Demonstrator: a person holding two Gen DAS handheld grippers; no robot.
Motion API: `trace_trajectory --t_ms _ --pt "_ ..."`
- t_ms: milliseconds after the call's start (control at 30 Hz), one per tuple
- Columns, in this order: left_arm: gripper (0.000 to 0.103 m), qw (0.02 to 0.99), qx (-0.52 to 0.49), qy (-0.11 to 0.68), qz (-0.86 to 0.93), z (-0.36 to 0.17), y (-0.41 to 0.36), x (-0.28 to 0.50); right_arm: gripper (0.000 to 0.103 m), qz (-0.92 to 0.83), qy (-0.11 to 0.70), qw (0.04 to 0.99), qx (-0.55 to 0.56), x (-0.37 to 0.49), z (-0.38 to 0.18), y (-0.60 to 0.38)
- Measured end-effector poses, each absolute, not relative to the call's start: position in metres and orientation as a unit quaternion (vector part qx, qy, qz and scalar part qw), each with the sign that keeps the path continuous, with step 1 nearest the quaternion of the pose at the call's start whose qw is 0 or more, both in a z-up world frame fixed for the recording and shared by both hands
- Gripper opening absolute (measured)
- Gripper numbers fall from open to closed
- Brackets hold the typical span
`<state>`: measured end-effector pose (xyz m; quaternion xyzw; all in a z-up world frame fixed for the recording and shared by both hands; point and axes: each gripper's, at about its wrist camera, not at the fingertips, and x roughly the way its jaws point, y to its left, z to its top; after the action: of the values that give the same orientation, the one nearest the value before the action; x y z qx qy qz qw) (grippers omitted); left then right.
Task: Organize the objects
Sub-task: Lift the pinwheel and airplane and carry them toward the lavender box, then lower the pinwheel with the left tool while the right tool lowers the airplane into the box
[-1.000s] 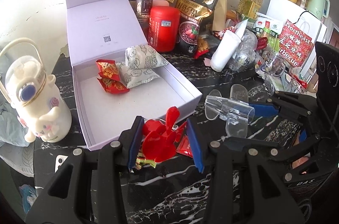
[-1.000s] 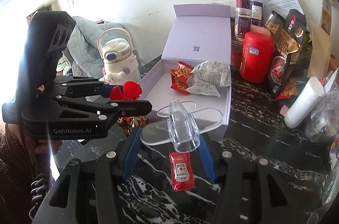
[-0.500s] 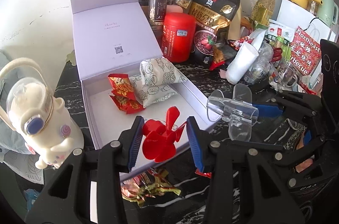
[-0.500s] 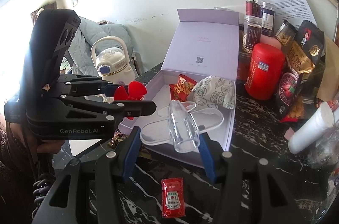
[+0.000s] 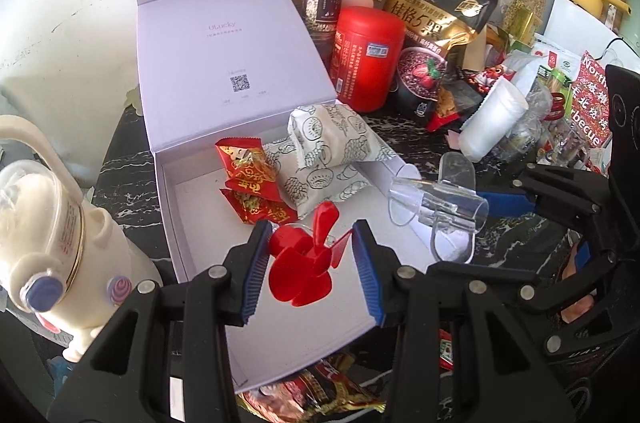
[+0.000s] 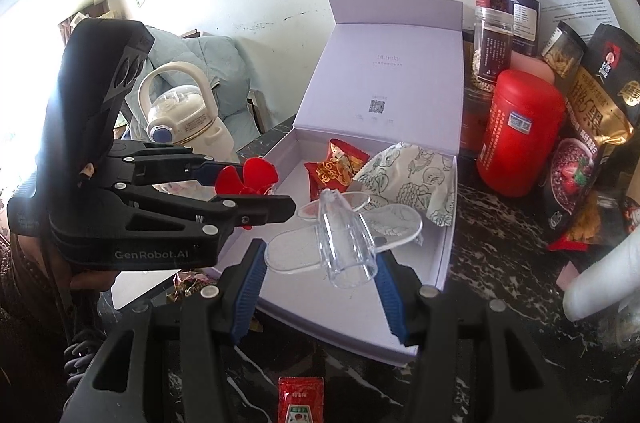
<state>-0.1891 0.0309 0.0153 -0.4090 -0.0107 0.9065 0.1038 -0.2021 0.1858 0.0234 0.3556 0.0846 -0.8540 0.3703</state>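
Lavender gift box (image 5: 168,215) already holds snack packets (image 5: 332,143); left tool (image 5: 312,263) grips a red propeller (image 5: 304,271), right tool (image 6: 320,263) a clear propeller (image 6: 344,243), neither released yet.

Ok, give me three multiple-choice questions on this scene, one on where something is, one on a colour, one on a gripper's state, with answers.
1. Where do the patterned white packets lie?
A. inside the lilac box
B. on the black table
C. on the white bottle

2. What colour is the propeller held by the left gripper?
A. blue
B. red
C. green

3. What is the right gripper doing?
A. open, empty
B. shut on a ketchup sachet
C. shut on the clear plastic piece

Answers: A, they rest against the box's back wall; B, its blades are plainly red; C, the blue pads press its sides.
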Motion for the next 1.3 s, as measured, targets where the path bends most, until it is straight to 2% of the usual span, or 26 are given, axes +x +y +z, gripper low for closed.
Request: trace_trajectory --t_ms 767,1300 --pt "0.04 0.102 -0.465 -0.005 0.879 -0.023 0.02 -0.227 0.054 -0.833 0.085 0.378 0.395 -0.24 -0.007 0.17" --pt "0.04 0.089 -0.497 0.026 0.863 -0.047 0.02 -0.237 0.054 -0.818 0.096 0.378 0.423 -0.25 -0.026 0.157"
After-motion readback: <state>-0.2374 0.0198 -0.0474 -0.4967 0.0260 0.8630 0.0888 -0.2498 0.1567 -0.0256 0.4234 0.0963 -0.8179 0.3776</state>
